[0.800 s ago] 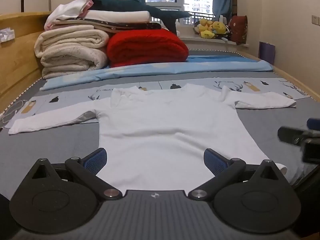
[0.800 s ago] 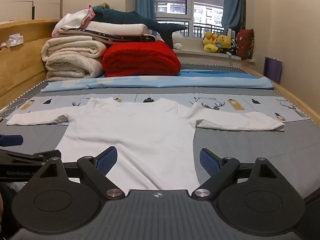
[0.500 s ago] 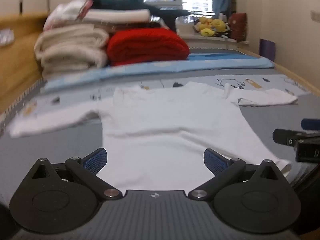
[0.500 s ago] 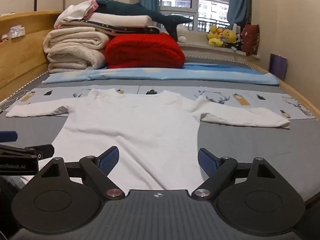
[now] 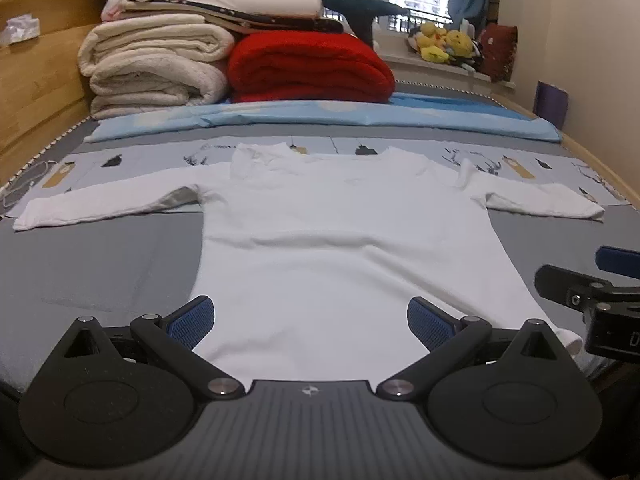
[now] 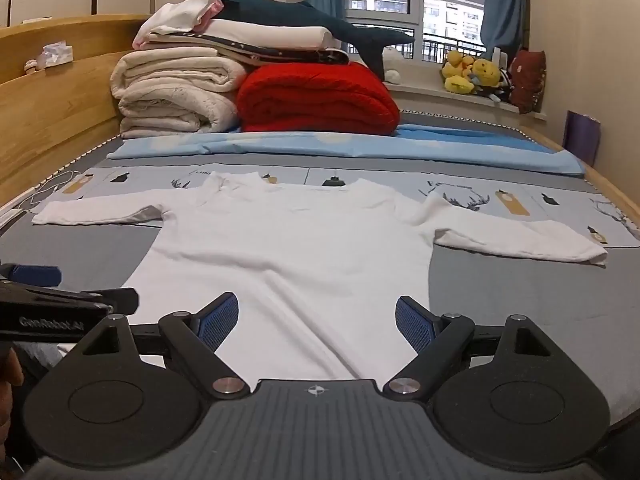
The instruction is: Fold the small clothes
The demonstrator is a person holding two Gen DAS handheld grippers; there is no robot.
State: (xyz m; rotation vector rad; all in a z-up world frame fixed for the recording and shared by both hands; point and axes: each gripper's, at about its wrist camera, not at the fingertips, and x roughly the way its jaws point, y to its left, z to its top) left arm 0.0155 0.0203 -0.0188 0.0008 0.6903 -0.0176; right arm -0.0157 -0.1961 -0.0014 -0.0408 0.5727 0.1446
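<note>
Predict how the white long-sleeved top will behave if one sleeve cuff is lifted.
The white top lies flat and wrinkled, so it is probably floppy; a lifted sleeve would likely droop. It looks thin, so probably light and may drag across the bedsheet.

We are in a home bedroom: a bed point(image 6: 500, 292) with folded blankets point(image 6: 176, 92) stacked at its far end, plush toys point(image 6: 472, 72) on the windowsill beyond.

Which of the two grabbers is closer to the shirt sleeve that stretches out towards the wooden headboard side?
Left. The left gripper hovers open over the hem on that sleeve's side; the right gripper hovers open further along the hem, nearer the other sleeve.
</note>
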